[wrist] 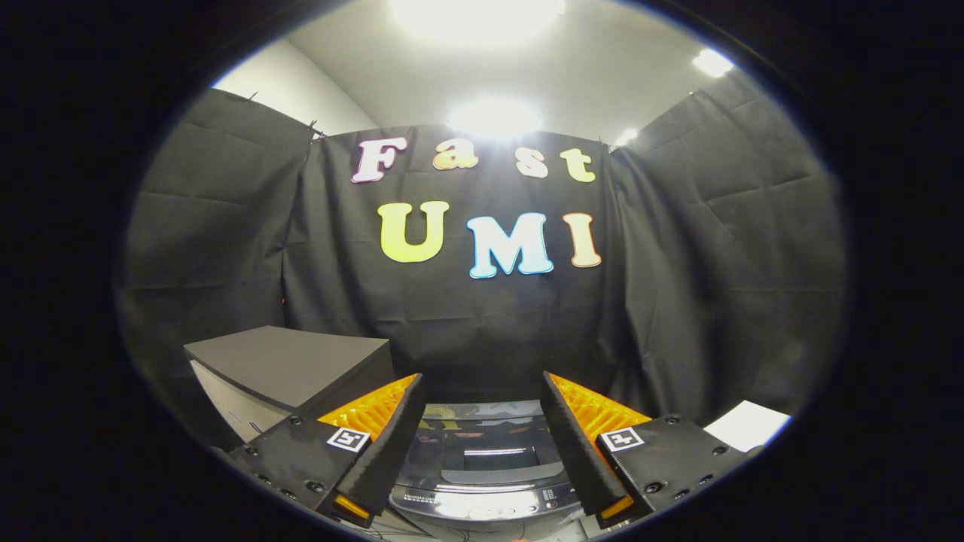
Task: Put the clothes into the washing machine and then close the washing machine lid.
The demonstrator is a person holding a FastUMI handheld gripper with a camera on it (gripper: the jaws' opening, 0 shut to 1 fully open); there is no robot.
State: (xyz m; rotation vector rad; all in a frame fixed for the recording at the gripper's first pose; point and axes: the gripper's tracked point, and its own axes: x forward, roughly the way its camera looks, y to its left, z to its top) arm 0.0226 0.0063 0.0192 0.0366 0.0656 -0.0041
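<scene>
Washing machine [482, 470] low in the middle of the frame, seen between the two fingers of the gripper [482, 421]. Lid [486, 452] lying flat on top of the machine. Row of buttons [482, 503] along the machine's near edge, below the lid. Fingers wide apart, nothing between them, one on each side of the machine. Cabinet [290, 361] at lower left, behind the left finger. Flat sheet [749, 423] at lower right, beyond the right finger. Cloth wall [482, 316] behind everything, across the middle. Ceiling lights [493, 117] above the wall, at the top.
</scene>
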